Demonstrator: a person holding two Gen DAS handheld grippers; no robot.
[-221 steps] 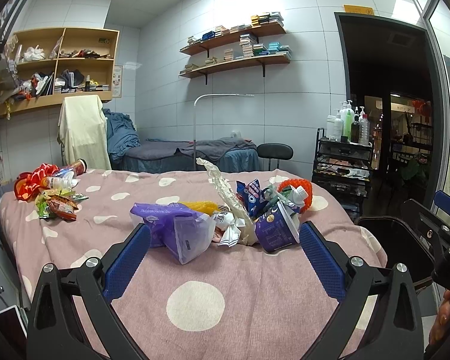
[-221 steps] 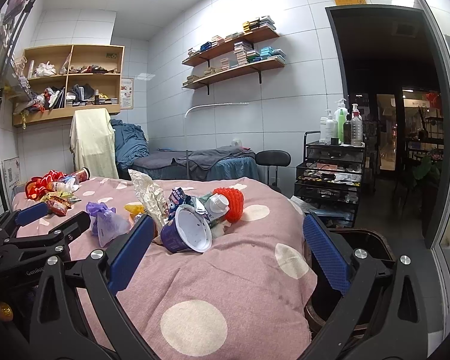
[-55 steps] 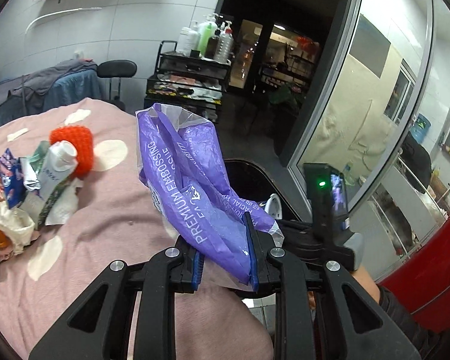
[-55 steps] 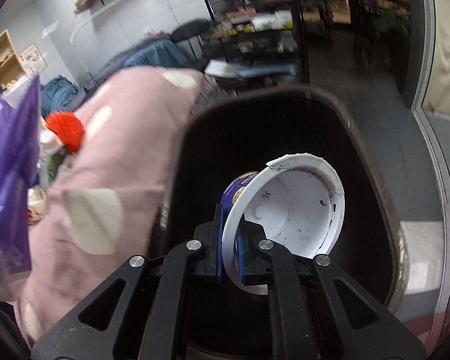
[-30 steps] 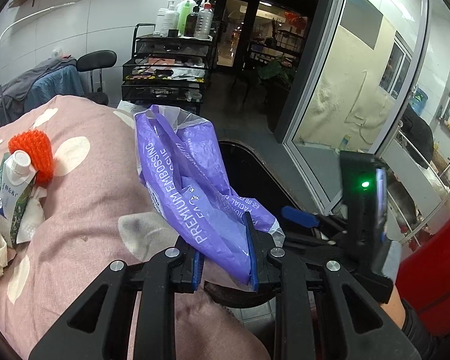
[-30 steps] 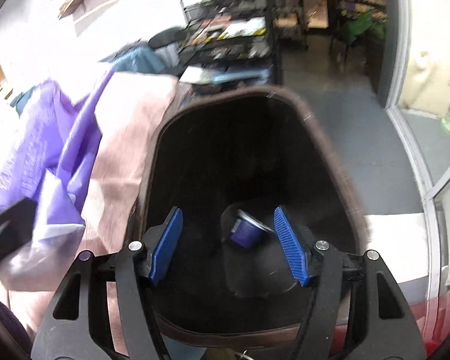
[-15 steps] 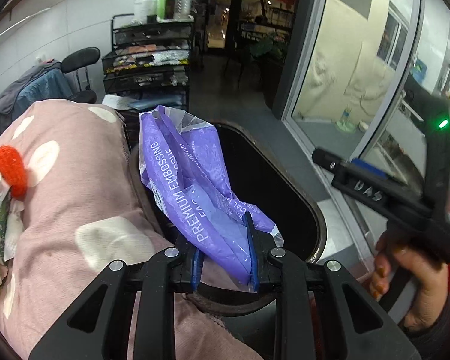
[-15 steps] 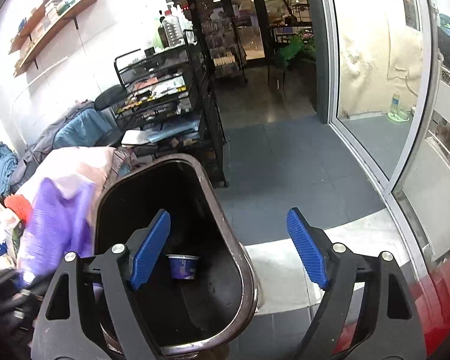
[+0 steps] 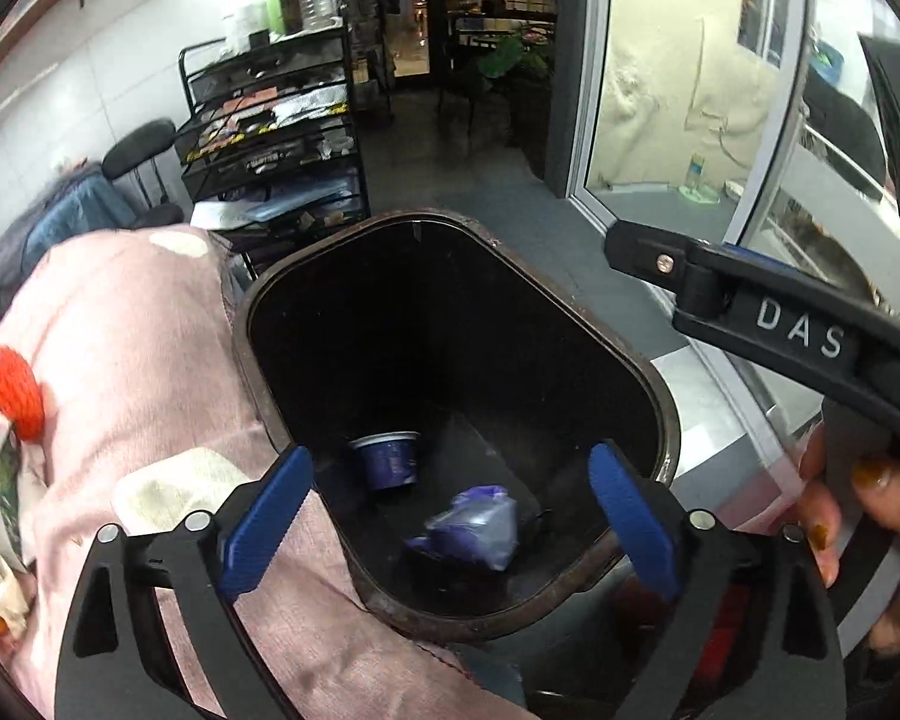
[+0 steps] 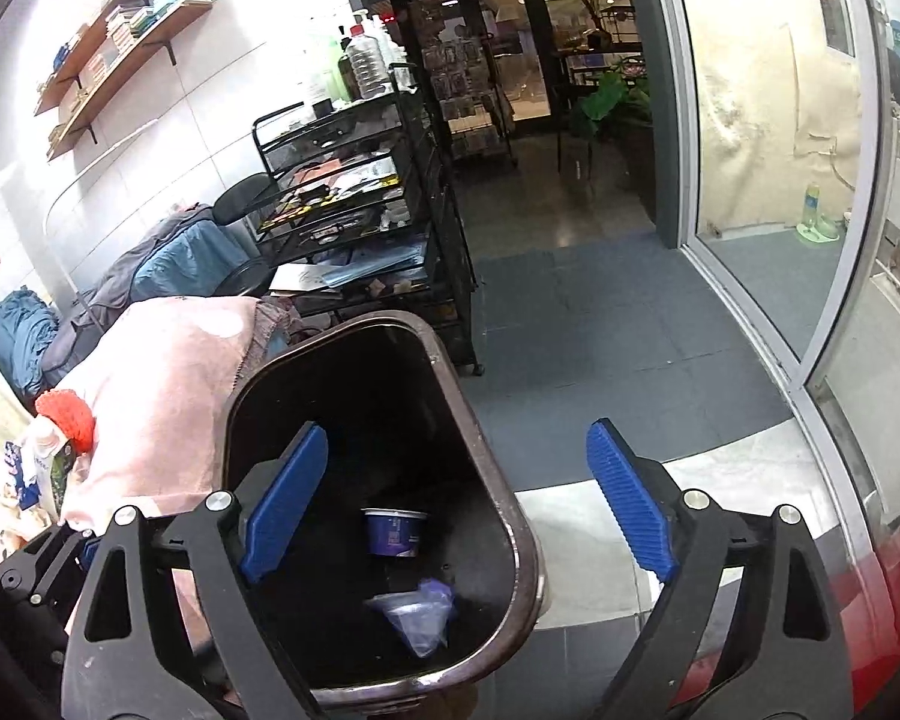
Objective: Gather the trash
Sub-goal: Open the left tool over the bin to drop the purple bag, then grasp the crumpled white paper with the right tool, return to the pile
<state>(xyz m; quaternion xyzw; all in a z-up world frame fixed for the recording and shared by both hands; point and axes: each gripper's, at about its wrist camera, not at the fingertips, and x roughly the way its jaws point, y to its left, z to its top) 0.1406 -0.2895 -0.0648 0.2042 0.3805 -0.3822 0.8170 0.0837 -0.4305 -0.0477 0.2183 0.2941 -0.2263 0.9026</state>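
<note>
- Left wrist view: the left gripper is now spread wide and holds nothing. The purple bag it was pinching a moment ago now lies at the bottom of the black bin, beside the purple cup.
- Right wrist view: the right gripper is spread and empty too. More trash waits on the pink bed, so that likely comes next.

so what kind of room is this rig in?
Probably a massage or beauty treatment room, though that's a guess. A black wire trolley stacked with bottles and supplies stands by a padded bed under a pink spotted cover, with a round stool and a glass door onto a shopfront-like hallway.
</note>
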